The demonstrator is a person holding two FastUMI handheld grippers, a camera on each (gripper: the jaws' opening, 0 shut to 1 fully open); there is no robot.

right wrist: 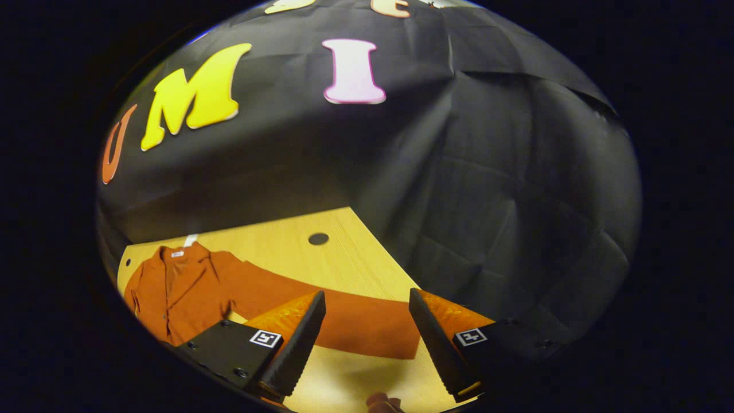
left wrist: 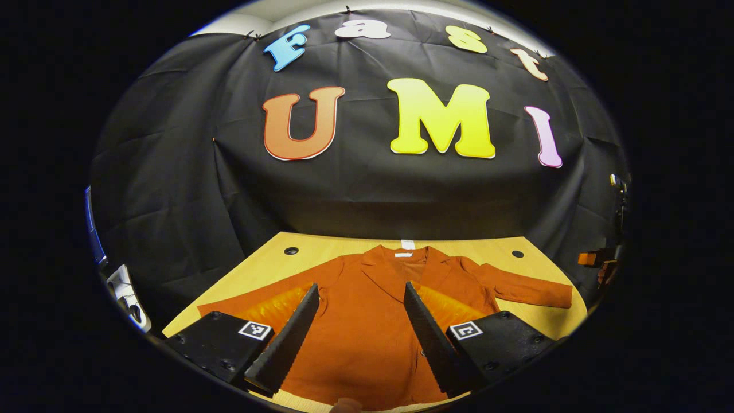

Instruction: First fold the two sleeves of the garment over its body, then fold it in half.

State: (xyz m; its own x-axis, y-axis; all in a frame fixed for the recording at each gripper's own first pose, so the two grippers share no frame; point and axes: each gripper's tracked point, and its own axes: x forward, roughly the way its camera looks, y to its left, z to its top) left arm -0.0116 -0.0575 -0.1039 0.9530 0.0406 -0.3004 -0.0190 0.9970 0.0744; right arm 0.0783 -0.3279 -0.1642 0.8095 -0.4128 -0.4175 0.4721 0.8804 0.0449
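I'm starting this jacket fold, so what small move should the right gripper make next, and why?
Probably lower the open right gripper onto the sleeve end and close. That sleeve lies spread flat on the table, unfolded, running between the open fingers.

My right gripper (right wrist: 362, 312) hangs over the wooden table (right wrist: 344, 246) with its fingers spread wide apart, gripping nothing. Between them lies the end of one sleeve (right wrist: 355, 324) of the rust-orange jacket (right wrist: 183, 292), stretched flat toward me. The jacket's body and collar lie off to my left, near the table's far edge.
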